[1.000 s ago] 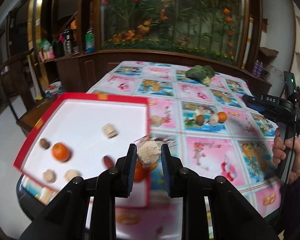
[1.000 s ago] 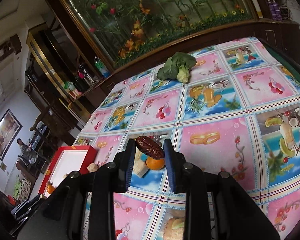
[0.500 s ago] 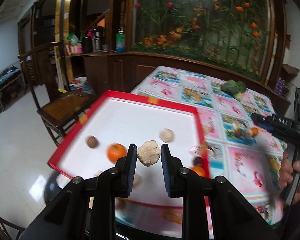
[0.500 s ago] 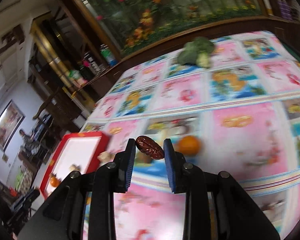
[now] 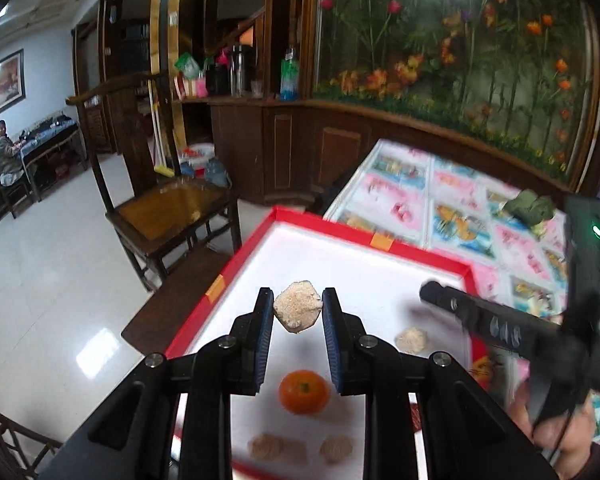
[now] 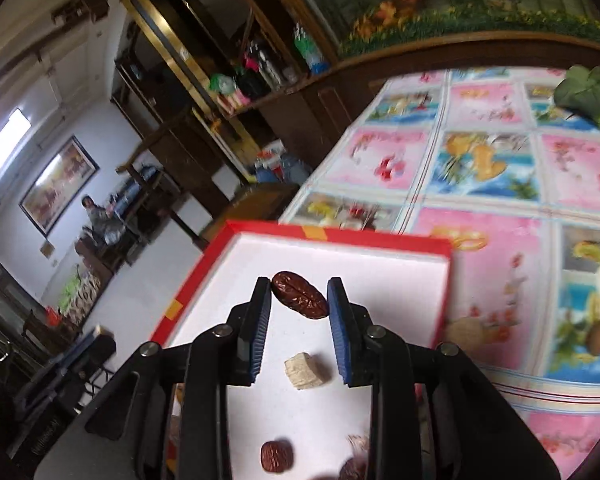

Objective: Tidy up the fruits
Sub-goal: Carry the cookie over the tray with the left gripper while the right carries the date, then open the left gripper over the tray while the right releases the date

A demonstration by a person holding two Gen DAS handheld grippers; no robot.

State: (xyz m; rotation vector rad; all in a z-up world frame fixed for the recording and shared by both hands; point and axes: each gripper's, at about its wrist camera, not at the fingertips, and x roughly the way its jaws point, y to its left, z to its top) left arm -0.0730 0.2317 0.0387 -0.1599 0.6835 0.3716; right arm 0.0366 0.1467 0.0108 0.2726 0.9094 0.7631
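Observation:
My left gripper (image 5: pixel 297 312) is shut on a beige rough lump (image 5: pixel 297 311) and holds it above the red-rimmed white tray (image 5: pixel 380 268). In that tray lie an orange (image 5: pixel 303 392) and several beige lumps (image 5: pixel 411 340). My right gripper (image 6: pixel 299 297) is shut on a dark red date (image 6: pixel 299 295) above the same tray (image 6: pixel 340 236). Below it lie a beige chunk (image 6: pixel 305 370) and another date (image 6: pixel 276 456). The right gripper's body (image 5: pixel 512 332) shows at the right of the left wrist view.
The tray sits at the left edge of a table with a pink and blue picture cloth (image 6: pixel 500 160). A green leafy vegetable (image 6: pixel 588 92) lies at the far side. A wooden chair (image 5: pixel 168 208) stands beside the table. A wooden cabinet lines the back.
Both grippers have moved left from the table's middle to over the tray, each still holding its piece. The right gripper now shows close beside the left one.

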